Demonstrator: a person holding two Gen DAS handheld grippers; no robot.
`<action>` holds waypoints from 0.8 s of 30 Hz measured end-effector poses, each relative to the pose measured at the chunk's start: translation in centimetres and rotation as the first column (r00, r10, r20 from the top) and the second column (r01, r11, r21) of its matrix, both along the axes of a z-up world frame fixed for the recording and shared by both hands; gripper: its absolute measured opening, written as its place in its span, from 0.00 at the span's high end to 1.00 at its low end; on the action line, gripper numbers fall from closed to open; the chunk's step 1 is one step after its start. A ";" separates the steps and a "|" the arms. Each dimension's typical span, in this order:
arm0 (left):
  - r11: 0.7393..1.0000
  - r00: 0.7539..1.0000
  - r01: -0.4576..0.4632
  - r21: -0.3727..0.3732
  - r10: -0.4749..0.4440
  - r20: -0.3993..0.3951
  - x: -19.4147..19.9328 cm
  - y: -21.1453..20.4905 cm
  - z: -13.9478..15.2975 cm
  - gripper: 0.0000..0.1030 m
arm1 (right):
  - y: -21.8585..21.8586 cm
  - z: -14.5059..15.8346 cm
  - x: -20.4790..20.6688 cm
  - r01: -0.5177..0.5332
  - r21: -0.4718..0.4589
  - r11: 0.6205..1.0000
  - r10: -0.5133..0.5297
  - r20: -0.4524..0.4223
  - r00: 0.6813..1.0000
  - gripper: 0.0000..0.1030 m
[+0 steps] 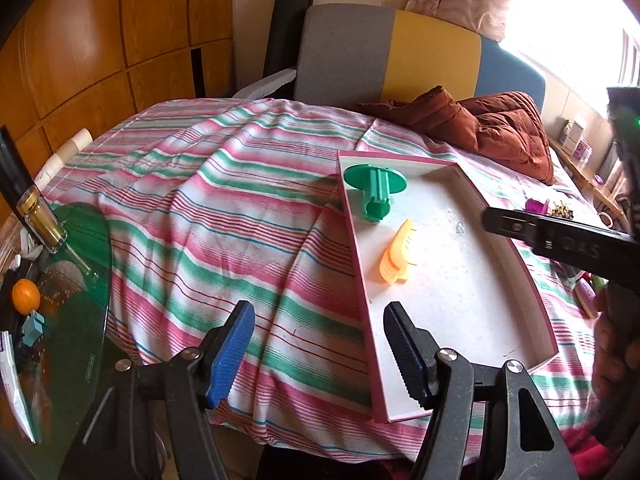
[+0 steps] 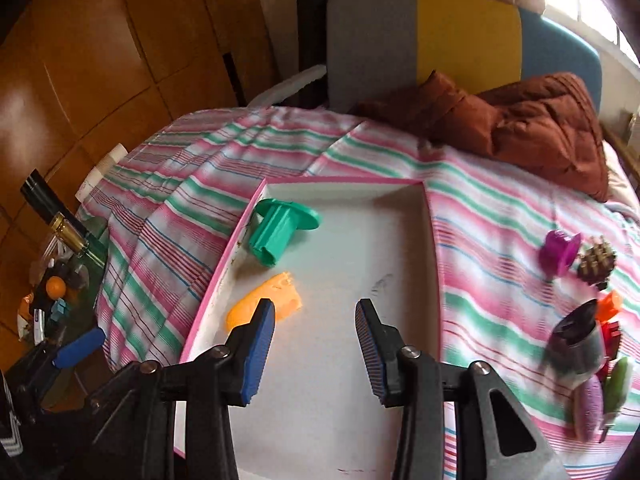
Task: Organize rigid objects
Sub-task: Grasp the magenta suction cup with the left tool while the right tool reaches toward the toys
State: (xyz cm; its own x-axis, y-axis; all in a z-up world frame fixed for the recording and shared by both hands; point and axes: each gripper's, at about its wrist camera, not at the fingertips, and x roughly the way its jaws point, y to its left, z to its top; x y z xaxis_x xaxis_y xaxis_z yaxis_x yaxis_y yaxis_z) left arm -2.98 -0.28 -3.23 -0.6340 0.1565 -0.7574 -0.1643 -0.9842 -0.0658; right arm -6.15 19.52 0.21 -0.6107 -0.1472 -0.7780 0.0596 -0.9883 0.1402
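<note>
Your right hand-held gripper [image 2: 316, 344] hangs released and empty over the pink-rimmed tray [image 2: 432, 240] on the bed. The loose pile lies to its right on the striped sheet, nearer this hand: a purple spool [image 2: 558, 254] beside a spiky brass piece [image 2: 596, 264]. The left hand-held gripper [image 1: 318, 354] stands open too.

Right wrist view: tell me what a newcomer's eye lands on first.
The white tray with a pink rim lies on the striped bedspread, holding a green plastic spool near its far left corner and an orange hair clip just nearer. To the right, on the cloth, lies a cluster of small items, among them a purple spool.
</note>
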 end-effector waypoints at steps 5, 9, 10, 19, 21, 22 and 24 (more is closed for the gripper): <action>1.000 1.000 0.018 -0.005 -0.018 -0.013 0.3 0.7 0.5 0.34 | 2.5 1.1 2.1 0.039 0.046 0.998 -0.037 -0.040 0.998 0.59; 0.999 0.999 0.038 -0.009 -0.038 -0.015 0.4 1.4 0.7 0.34 | 5.5 1.7 3.5 0.091 0.076 0.993 -0.087 -0.057 0.995 0.59; 0.999 0.999 0.047 -0.008 -0.047 -0.017 0.5 1.6 0.8 0.34 | 6.3 1.8 3.9 0.108 0.080 0.991 -0.103 -0.061 0.993 0.59; 0.994 0.994 0.106 -0.020 -0.107 -0.020 0.7 3.6 1.0 0.34 | 16.3 2.1 6.6 0.345 0.107 0.932 -0.340 -0.066 0.938 0.59; 0.992 0.993 0.121 -0.023 -0.121 -0.011 0.7 4.0 1.0 0.34 | 18.7 2.2 7.5 0.409 0.106 0.906 -0.402 -0.082 0.912 0.59; 0.992 0.992 0.127 -0.025 -0.128 -0.009 0.6 4.3 1.0 0.34 | 20.1 2.1 8.0 0.448 0.104 0.888 -0.440 -0.088 0.894 0.59; 0.990 0.990 0.137 -0.027 -0.138 -0.012 0.6 4.8 1.1 0.35 | 22.7 1.7 9.0 0.523 0.095 0.847 -0.515 -0.093 0.852 0.59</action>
State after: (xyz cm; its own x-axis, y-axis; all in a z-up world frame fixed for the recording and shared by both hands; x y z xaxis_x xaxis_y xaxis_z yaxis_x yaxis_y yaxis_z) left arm -2.38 4.51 -2.11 -0.6182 0.2230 -0.7537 -0.2990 -0.9535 -0.0369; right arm 2.86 42.26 1.93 -0.6203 0.2913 -0.7283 -0.4620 -0.8860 0.0391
